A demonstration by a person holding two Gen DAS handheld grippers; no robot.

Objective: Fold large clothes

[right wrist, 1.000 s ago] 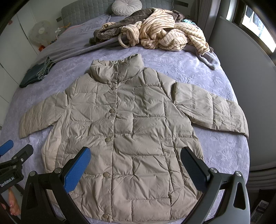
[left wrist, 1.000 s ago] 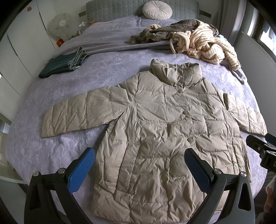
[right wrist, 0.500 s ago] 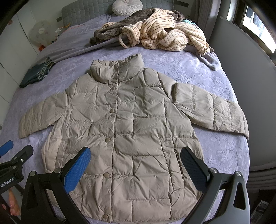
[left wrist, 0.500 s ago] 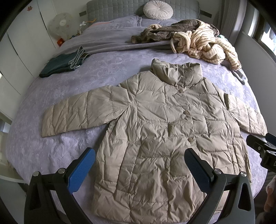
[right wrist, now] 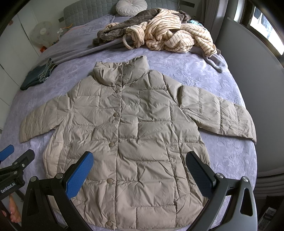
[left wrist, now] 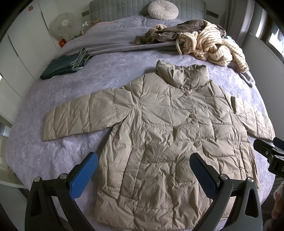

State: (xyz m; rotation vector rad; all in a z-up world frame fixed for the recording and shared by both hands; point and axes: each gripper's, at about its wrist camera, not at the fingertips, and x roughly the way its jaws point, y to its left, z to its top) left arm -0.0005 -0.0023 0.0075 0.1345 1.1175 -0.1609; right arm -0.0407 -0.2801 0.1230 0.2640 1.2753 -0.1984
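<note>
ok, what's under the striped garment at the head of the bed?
The striped garment lies on a brown garment and a grey blanket. Anything beneath the heap is covered.

Black tongs (left wrist: 143,160), blue dimpled pads (left wrist: 83,176)

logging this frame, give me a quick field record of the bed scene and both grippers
jacket: beige, flat, front up, buttoned, sleeves spread
bed: lilac cover
pile: unfolded striped and brown clothes behind collar
folded item: dark green, far left
pillow: round, at headboard
left gripper: open, holding nothing
right gripper: open, holding nothing
fold: not started
</note>
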